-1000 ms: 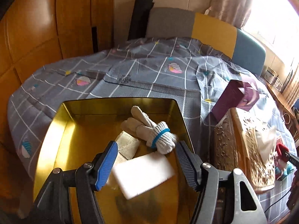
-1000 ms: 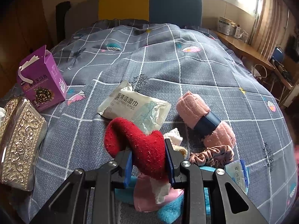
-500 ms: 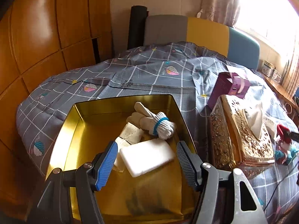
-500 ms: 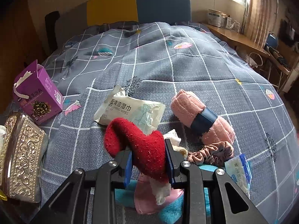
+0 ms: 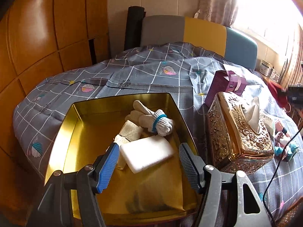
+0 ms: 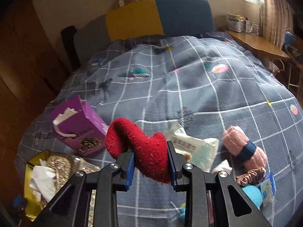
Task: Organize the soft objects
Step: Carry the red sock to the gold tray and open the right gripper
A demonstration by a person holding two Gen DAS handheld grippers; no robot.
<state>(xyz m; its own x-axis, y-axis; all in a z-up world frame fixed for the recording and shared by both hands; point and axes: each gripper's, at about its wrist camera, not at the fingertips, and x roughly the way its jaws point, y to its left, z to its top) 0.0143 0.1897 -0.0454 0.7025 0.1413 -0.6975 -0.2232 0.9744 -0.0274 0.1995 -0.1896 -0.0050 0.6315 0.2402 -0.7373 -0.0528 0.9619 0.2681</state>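
Bare floor in gold tin's left half; ornate tissue box close alongside.

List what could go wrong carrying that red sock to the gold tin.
1. The sock is pinched only mid-length by the right tongs; its loose ends may snag or slip.
2. The tissue box stands between sock and tin; a low swing may hit it.
3. The open left tongs hover over the tin, crowding the drop.

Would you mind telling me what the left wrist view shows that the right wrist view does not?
Only the left wrist view shows the gold tin's inside, with white gloves and a white sponge. Only the right wrist view shows the pink towel roll and wipes packet. Both show the purple box, gold tissue box and red sock.
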